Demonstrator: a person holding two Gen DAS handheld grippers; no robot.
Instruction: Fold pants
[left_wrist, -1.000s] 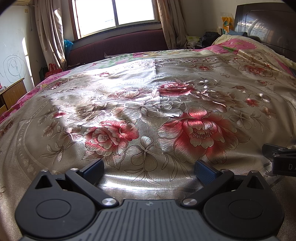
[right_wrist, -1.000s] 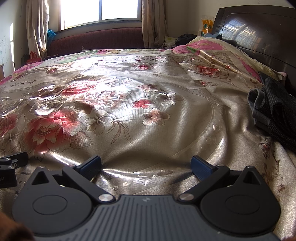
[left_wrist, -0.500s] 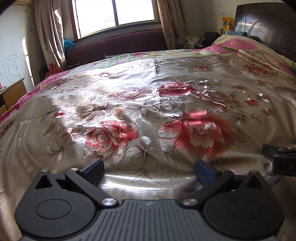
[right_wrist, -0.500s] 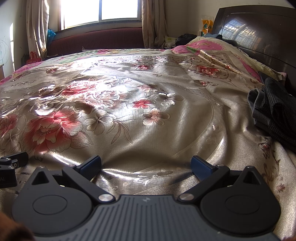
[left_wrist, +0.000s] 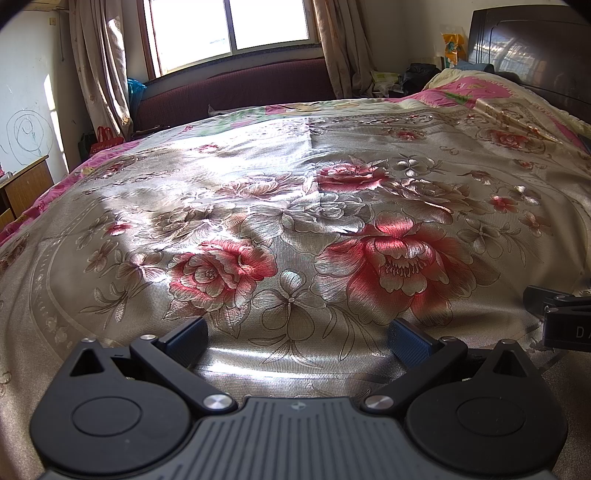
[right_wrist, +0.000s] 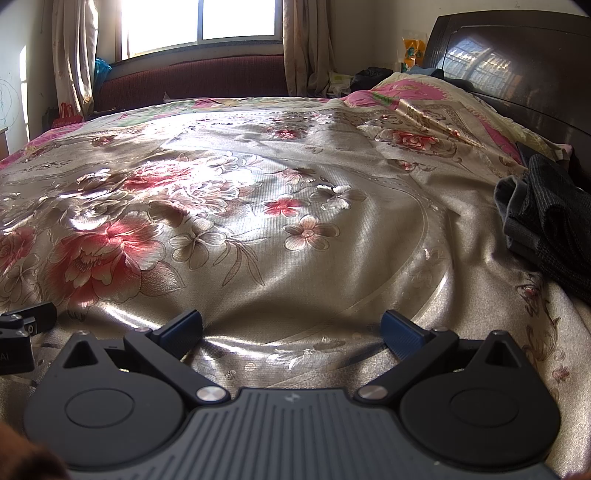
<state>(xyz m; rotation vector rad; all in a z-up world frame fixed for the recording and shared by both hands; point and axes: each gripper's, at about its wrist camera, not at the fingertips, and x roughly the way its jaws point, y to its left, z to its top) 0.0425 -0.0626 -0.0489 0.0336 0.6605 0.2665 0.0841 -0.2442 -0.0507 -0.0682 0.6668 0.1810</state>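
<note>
A wide bed fills most of both views, spread with a shiny gold bedspread (left_wrist: 295, 206) patterned in large red and pale flowers. Sunlight falls across it in bright patches, strongest at centre left of the right wrist view. At the top centre, a window (left_wrist: 229, 29) glows white, flanked by beige curtains (left_wrist: 99, 66). Beneath it runs a dark maroon sofa back (left_wrist: 236, 88). At the upper right stands a dark glossy wooden headboard (right_wrist: 513, 70), with a pink floral pillow (right_wrist: 410, 92) just before it. At the left edge of the left wrist view, a white wall (left_wrist: 26, 110) carries a scribbled spiral above a wooden desk (left_wrist: 26, 184).
</note>
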